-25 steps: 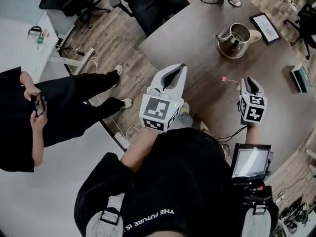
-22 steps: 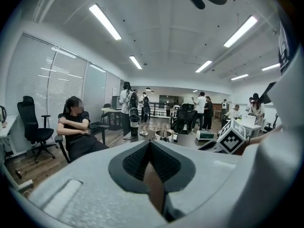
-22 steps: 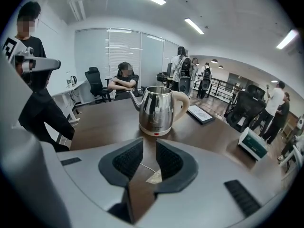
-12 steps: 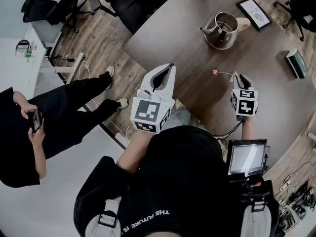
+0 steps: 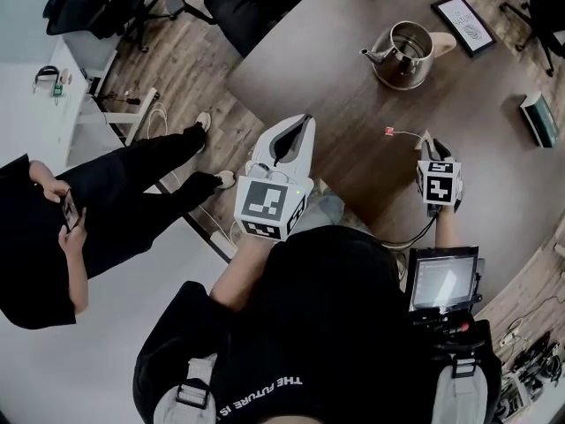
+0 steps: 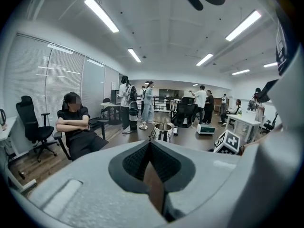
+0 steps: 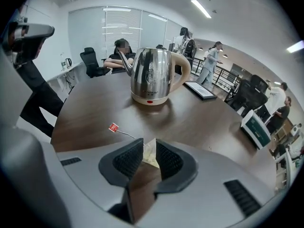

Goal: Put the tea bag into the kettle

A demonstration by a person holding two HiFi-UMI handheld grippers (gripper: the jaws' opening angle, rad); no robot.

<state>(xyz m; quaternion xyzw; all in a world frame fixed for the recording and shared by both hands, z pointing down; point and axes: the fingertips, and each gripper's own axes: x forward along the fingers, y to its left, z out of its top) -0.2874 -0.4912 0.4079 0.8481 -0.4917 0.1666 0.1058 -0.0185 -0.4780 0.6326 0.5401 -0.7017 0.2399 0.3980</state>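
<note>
Right tongs (image 7: 146, 151) pinching tea bag (image 7: 150, 155) over near tabletop (image 5: 335, 87); string runs left to red tag (image 7: 113, 127) lying on tabletop. Left tongs (image 6: 150, 146) pressed together, empty, at near-left tabletop edge. Kettle (image 7: 152, 75) far, open-topped, well apart.

place: open office — swivel chair (image 6: 29, 122) | window blinds (image 6: 61, 75) | ceiling strip lights (image 6: 100, 14)

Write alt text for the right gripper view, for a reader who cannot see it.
The right gripper pinches a pale tea bag between its jaws, the string trailing left to a small red tag on the dark table. Beyond stands a steel kettle, spout pointing left, with an office behind.
</note>
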